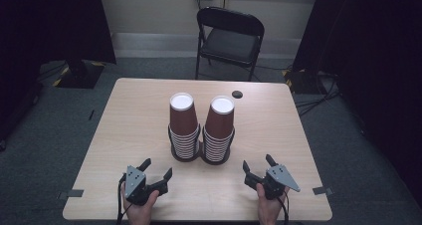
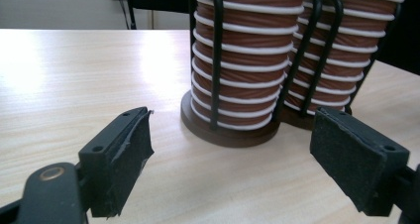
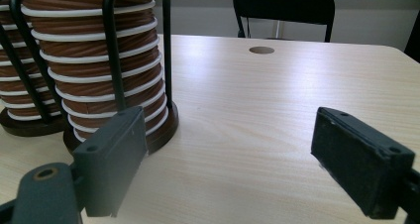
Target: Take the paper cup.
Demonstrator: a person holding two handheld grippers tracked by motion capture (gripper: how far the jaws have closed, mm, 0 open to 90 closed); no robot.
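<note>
Two stacks of brown paper cups — the left stack and the right stack — stand touching, upside down, white bases up, each caged in a black wire holder on a round dark base. Both sit just ahead of the tongs and between them, apparently set central so either hand can reach. The left gripper and right gripper rest at the near edge of the table, jaws spread wide and empty — seemingly a ready stance. White rims band the ribbed cup walls.
</note>
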